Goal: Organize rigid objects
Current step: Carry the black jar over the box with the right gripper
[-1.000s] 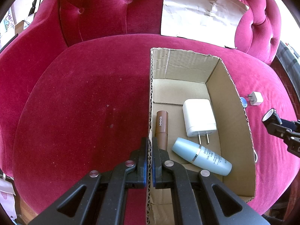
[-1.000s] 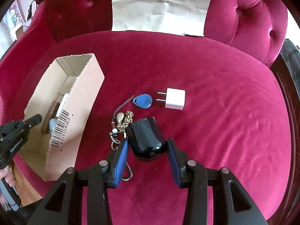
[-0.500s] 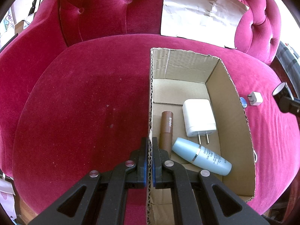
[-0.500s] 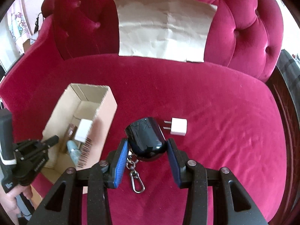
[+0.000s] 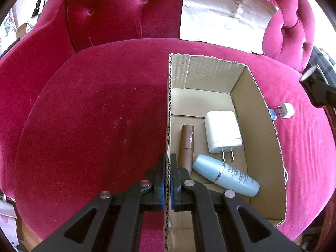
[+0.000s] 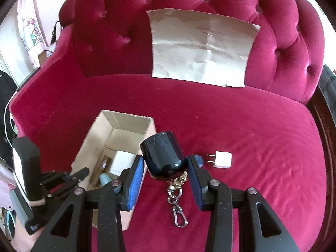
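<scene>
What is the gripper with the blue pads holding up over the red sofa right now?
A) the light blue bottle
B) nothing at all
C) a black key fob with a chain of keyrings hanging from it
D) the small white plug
C: the right gripper has its pads pressed on the black key fob, lifted off the sofa seat with the keyring chain dangling below it.

Black two-finger left gripper (image 5: 167, 168), right gripper (image 6: 166, 168) likewise, blue pads (image 6: 134, 180) (ribbed), silver screws (image 5: 145, 183)

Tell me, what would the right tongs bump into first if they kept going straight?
Probably the red sofa seat, beside the cardboard box; depth is unclear. The right tongs carry a black key fob.
</scene>
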The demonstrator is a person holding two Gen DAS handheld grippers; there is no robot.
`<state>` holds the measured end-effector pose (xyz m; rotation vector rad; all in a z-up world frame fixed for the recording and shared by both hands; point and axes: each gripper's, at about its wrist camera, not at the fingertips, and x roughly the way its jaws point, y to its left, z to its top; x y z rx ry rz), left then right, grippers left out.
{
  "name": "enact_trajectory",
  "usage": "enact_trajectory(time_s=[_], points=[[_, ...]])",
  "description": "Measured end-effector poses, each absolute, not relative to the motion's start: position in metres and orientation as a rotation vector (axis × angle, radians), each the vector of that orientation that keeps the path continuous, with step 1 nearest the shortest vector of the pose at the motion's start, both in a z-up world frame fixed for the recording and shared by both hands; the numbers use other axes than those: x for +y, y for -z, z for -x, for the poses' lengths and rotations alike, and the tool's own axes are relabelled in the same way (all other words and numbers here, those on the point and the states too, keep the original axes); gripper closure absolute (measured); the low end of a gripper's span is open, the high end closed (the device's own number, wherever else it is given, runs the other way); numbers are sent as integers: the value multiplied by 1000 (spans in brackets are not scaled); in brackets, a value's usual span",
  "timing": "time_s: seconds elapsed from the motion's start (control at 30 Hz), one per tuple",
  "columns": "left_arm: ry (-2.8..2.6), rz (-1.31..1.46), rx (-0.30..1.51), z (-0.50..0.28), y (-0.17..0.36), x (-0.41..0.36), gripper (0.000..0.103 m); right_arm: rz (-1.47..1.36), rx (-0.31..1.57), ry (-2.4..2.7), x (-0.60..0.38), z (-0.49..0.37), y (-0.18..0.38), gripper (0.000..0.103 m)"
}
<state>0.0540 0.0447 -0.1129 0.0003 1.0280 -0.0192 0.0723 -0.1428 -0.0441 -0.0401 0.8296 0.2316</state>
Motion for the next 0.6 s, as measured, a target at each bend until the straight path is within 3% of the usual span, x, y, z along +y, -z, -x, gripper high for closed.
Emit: enact_trajectory(time_s=[0.6], points=[[24,6,1028,-53,113,46,100,24,830,-335,-88,-82,54,59]])
